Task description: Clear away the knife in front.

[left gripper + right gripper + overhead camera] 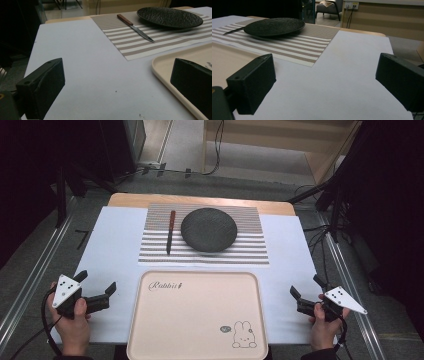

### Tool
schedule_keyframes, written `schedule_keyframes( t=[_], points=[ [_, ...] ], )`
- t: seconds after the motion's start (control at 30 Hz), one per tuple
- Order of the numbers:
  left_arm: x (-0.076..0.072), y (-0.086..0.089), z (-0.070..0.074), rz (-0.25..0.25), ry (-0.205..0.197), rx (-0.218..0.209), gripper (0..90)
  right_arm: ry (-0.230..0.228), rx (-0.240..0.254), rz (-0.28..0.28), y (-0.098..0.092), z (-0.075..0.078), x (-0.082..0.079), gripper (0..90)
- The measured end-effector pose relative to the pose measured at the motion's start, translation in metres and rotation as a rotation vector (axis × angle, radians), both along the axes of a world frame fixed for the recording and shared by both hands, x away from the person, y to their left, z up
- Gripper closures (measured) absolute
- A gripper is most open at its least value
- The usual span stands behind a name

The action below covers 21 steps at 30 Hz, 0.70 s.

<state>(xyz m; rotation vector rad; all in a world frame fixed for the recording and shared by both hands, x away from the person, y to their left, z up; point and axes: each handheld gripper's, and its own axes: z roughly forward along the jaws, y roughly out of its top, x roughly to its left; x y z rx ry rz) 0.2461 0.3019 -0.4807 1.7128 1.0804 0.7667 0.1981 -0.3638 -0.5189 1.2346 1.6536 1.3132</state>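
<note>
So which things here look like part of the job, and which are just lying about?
Likely part of the job (a judgement, as both grippers are open and hold nothing):
- tray
- black plate
- knife
- striped placemat
- left gripper
- right gripper

Just lying about:
- cables on the floor
- chair

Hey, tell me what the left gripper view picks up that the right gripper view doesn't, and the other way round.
The left gripper view alone gives the knife's wooden handle and the tray's raised cream rim by its right-hand jaw. The right gripper view alone gives a chair and a wall socket with plugged cables beyond the table. Both share the dark plate on the striped placemat, the knife's blade, the white table cover, and two black jaws standing wide apart with nothing between them.
</note>
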Motion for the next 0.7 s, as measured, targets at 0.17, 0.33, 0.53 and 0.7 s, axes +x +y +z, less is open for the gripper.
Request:
schedule_keyframes(
  t=[0.17, 0.33, 0.53, 0.7],
  points=[
    [0.001, -0.013, 0.016, -0.018, -0.013, -0.004, 0.0, -0.003, -0.003, 0.000, 0.000, 0.000, 0.000, 1.2],
    [0.008, -0.031, 0.033, -0.032, -0.012, 0.029, 0.0, -0.004, 0.001, 0.002, 0.000, 0.000, -0.001, 1.2],
    [0.026, -0.050, 0.048, -0.103, -0.021, 0.038, 0.0, -0.004, 0.000, 0.002, 0.000, 0.000, -0.001, 1.2],
    [0.044, -0.063, 0.061, -0.119, -0.009, 0.027, 0.0, -0.005, -0.002, 0.001, 0.000, 0.000, -0.001, 1.2]
  ],
)
